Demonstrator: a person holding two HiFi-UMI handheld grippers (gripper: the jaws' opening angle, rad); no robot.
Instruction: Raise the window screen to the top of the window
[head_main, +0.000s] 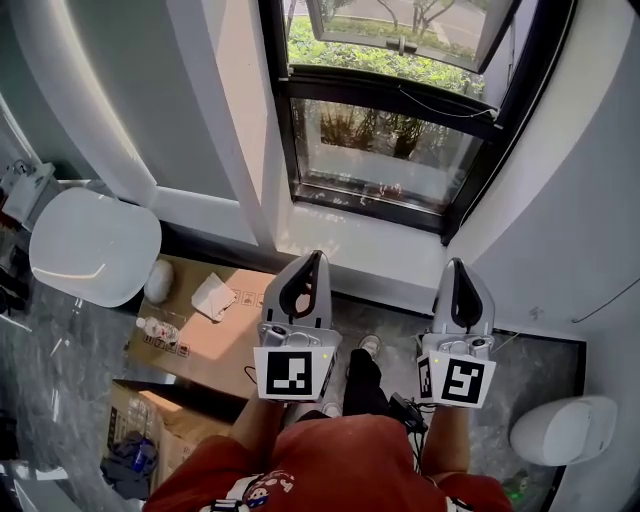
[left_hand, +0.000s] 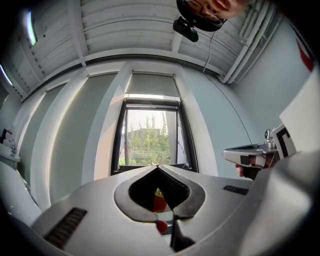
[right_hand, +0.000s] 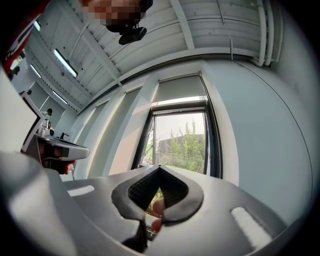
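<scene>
A tall black-framed window (head_main: 392, 150) stands straight ahead, with greenery behind the glass. In the gripper views a pale grey screen (left_hand: 152, 84) covers only the top band of the window (right_hand: 178, 89); the glass below it is bare. My left gripper (head_main: 316, 254) and right gripper (head_main: 457, 262) are held side by side in front of the white sill (head_main: 350, 245), both pointing at the window and short of it. The jaws of both are shut with nothing between them, as the left gripper view (left_hand: 158, 166) and the right gripper view (right_hand: 159, 166) show.
A white round table top (head_main: 95, 245) is at the left. Cardboard boxes (head_main: 205, 335) with a plastic bottle (head_main: 160, 331) lie on the floor beside the person's legs. A white rounded object (head_main: 565, 430) sits at the lower right. White walls flank the window.
</scene>
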